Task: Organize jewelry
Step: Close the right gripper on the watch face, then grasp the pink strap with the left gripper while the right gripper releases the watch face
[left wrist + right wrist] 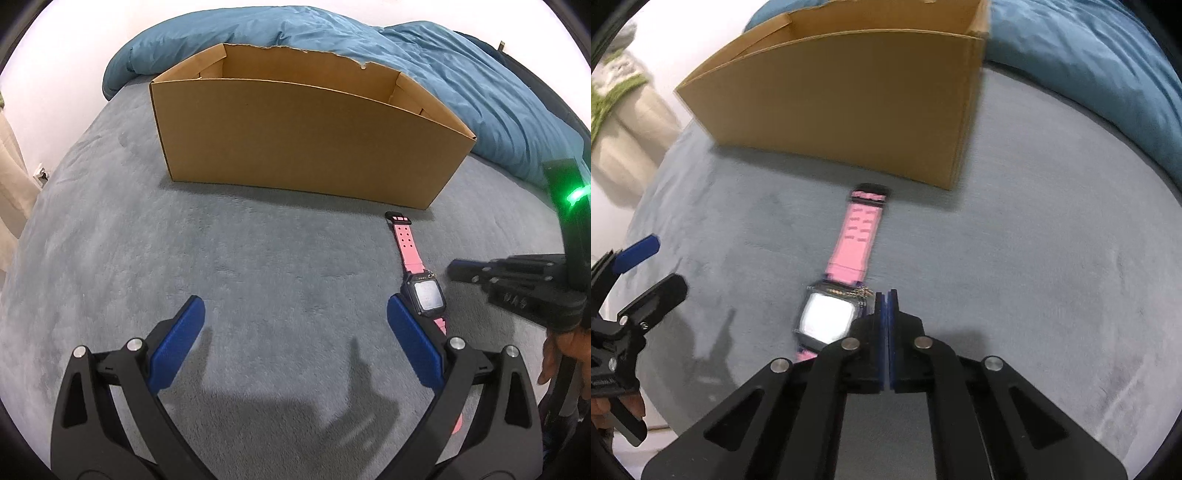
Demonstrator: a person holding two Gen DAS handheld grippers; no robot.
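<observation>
A pink-strapped watch point(426, 297) point(827, 317) with a dark square case lies flat on the grey bedcover, its strap running toward the cardboard box point(303, 140) point(842, 99). A thin gold chain point(858, 291) lies across the top edge of the case and reaches toward the right gripper's tips. My right gripper point(886, 295) point(458, 271) is shut, pads together, just right of the case; whether the chain is pinched I cannot tell. My left gripper point(295, 301) point(653, 269) stands open over bare cover, its right pad point(410, 332) beside the watch.
The open-topped box stands just beyond the strap's end. A rumpled blue duvet point(480, 74) point(1089, 74) is heaped behind and to the right of it. Beige and green fabric point(624, 110) hangs past the bed's left edge. A hand point(557, 354) holds the right gripper.
</observation>
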